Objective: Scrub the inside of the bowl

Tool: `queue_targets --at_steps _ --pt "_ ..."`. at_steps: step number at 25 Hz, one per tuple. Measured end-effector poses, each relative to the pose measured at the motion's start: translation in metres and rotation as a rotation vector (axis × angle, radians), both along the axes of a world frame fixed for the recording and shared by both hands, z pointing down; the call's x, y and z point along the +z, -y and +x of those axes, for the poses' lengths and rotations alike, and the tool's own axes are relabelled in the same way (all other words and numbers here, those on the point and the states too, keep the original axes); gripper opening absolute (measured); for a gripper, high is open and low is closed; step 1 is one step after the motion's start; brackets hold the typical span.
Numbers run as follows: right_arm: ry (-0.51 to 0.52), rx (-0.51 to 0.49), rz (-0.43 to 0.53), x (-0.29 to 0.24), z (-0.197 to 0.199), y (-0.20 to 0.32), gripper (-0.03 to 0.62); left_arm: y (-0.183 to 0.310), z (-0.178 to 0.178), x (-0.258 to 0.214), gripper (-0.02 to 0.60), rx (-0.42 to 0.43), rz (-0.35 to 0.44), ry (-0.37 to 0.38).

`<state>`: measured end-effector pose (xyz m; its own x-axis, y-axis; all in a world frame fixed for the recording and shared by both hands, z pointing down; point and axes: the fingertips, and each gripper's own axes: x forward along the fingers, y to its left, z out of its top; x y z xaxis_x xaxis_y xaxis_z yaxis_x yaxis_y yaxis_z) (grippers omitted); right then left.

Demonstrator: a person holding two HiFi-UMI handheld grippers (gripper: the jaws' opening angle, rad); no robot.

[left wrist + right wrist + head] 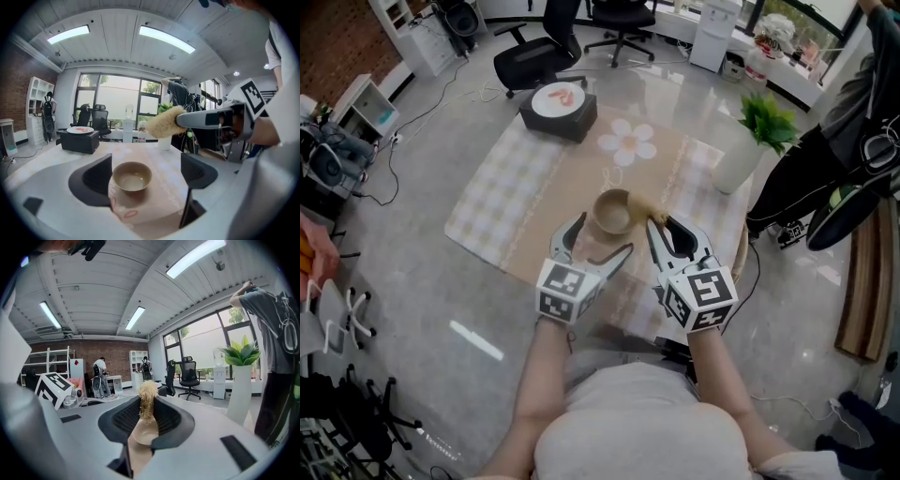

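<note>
- At the far left of the glossy counter [675, 98], a black box [553, 117] is carrying a round white plate [560, 98]. It is standing well apart from the bowl, at the far edge of a pale checked cloth [502, 192].
- The left gripper [602, 236] is reaching in from the near edge, pointing slightly downward. Its dark fingers [93, 180] are standing wide apart and pressing on nothing.
- A small round tan ceramic bowl [132, 176] is sitting upright on the beige strip of the cloth. In the left gripper view it is lying between the open fingers, nearer the left one, with its glossy inside facing up. In the head view it is resting just beyond the left gripper's tips.
- A shaggy yellowish-tan scrubbing pad [651, 212] is hanging just beside the bowl's right rim, above counter level.
- The right gripper [661, 225] is holding that pad. Its fingers [122, 420] are clamped together on it, with the fibres sticking out past the tips.
- To the far right, a tall white vase [736, 164] with a green leafy plant [766, 120] is standing near the counter's edge.
- A person in dark clothes [853, 103] is standing beyond the vase.
</note>
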<state>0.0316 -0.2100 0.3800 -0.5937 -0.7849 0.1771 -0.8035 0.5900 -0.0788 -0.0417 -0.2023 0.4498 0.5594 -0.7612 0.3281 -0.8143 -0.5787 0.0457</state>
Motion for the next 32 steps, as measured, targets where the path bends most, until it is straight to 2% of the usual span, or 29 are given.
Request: queue_targets --at_steps 5,9,17,22,27,32 --pt "-0.029 0.0 -0.023 0.012 -0.006 0.022 0.081 0.025 -0.007 0.018 0.43 0.027 -0.019 0.028" --pt "-0.055 -0.004 -0.051 0.027 -0.008 0.036 0.081 0.039 -0.008 0.037 0.434 0.064 -0.064 0.047" --pt "-0.068 0.001 -0.112 0.054 -0.011 0.059 0.083 0.05 0.003 0.081 0.459 0.189 -0.155 0.158" --pt "-0.077 -0.009 -0.134 0.064 -0.017 0.067 0.083 0.056 0.006 0.094 0.465 0.226 -0.184 0.214" --pt "-0.096 -0.022 -0.145 0.068 -0.02 0.074 0.083 0.06 0.007 0.111 0.465 0.27 -0.218 0.306" --pt "-0.11 -0.029 -0.145 0.066 -0.022 0.08 0.083 0.064 0.009 0.111 0.465 0.279 -0.221 0.279"
